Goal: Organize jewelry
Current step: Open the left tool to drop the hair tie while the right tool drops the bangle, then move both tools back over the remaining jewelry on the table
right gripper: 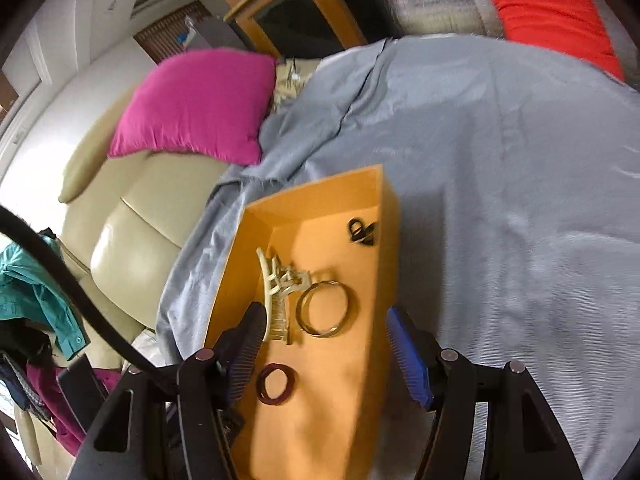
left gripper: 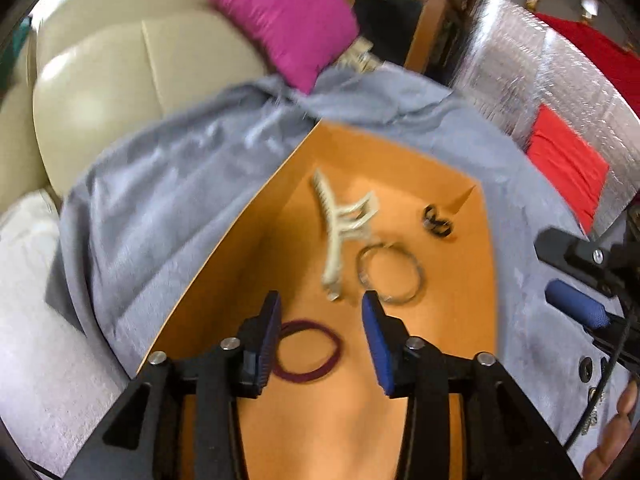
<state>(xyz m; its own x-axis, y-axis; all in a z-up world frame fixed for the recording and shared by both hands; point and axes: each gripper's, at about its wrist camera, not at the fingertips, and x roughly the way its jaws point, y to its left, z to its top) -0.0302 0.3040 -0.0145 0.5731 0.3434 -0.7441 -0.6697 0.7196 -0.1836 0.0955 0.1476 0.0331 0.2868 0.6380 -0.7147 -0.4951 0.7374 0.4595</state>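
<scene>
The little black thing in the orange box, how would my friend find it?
Find the orange cardboard box on the grey cloth. At its far end lies a small black hair clip, alone, away from the cream claw clip and metal bangle. It is the only black, smallest piece.

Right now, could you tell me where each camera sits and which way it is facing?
Left wrist: on the left gripper, looking down into the orange box; its open fingers show, with the right gripper at the edge.
Right wrist: on the right gripper, above the orange box; open fingers show.
Shared: hair claw, bangle, maroon hair tie.
</scene>
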